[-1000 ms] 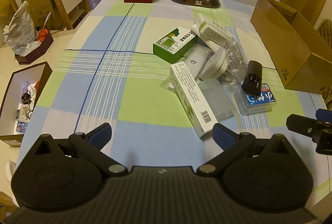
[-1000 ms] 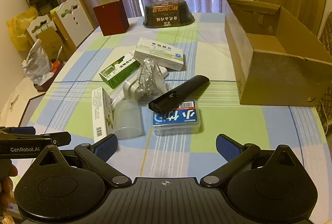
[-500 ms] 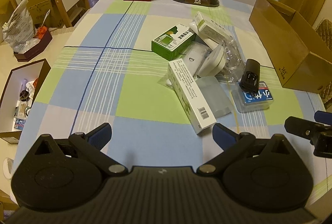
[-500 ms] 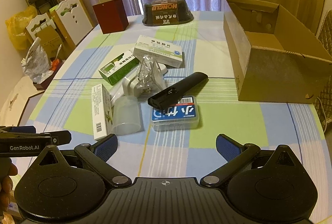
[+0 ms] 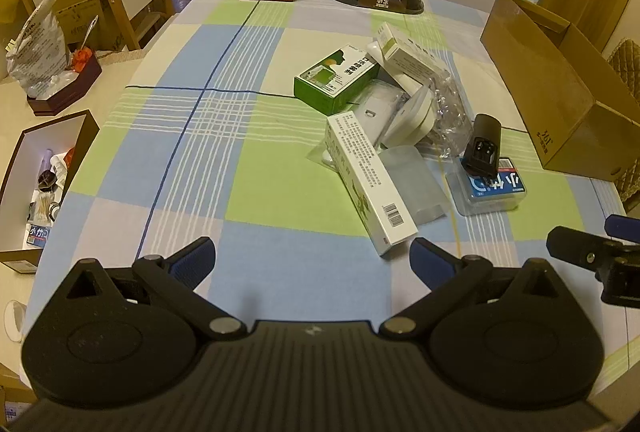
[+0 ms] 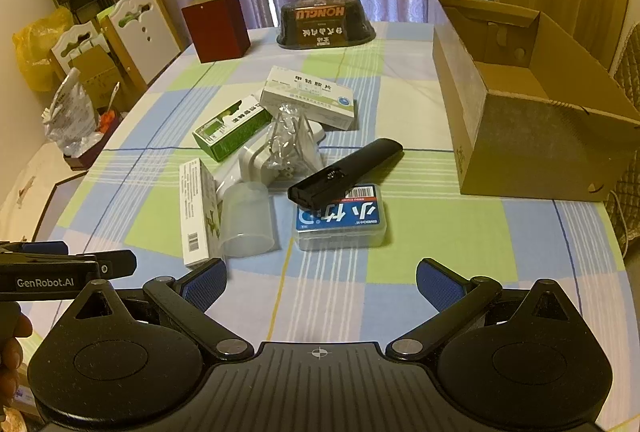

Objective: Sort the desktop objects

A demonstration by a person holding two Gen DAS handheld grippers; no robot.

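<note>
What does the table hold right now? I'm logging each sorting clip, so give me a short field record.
surface: table with a checked cloth
pile: green box, white tablet box, long white box, clear cup on its side, white plug with crinkled plastic wrap
stacked: black remote lying on clear case with a blue label
container: open cardboard box, right of the pile
far end: dark red box, black HONGLU tub
left gripper: open, holding nothing
right gripper: open, holding nothing
</note>
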